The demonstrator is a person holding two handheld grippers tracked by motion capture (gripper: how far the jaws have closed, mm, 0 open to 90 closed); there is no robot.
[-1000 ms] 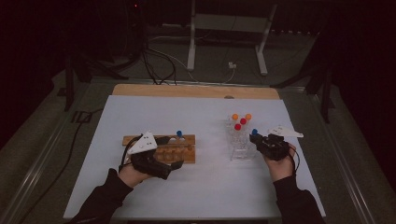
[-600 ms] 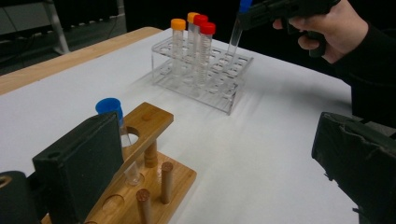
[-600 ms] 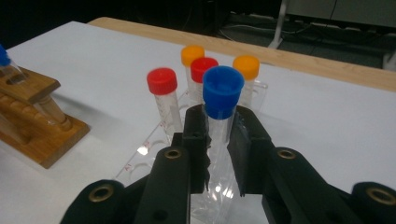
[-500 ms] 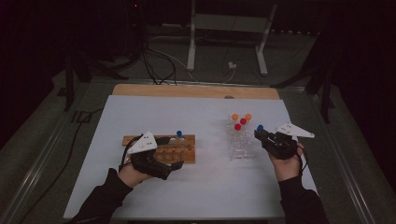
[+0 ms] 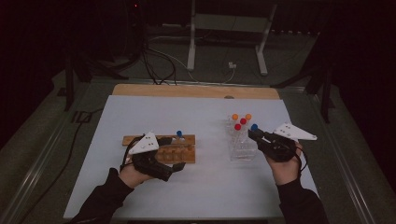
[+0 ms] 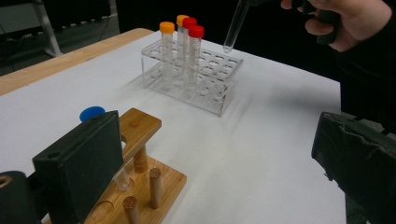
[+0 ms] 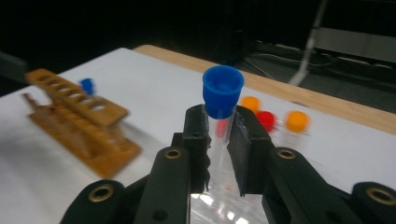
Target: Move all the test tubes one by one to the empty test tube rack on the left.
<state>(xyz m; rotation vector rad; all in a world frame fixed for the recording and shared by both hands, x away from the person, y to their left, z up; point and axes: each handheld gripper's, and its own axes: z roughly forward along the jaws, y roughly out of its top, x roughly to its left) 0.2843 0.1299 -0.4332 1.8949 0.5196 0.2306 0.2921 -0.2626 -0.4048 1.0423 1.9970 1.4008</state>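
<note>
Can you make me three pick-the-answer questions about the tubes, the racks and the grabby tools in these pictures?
1. Where is the blue-capped tube that the right tool holds?
A. Lifted above the clear rack
B. Standing in the wooden rack
C. Lying on the table

2. How many capped tubes stand in the clear rack?
A. Two
B. Four
C. Six

3. How is the left tool?
A. Shut on a tube
B. Open, with nothing between its pads
C. Shut on the wooden rack

Answers:
1 A, its tip hangs over the rack's holes.
2 B, two orange caps and two red caps show.
3 B, its pads stand wide apart.
</note>
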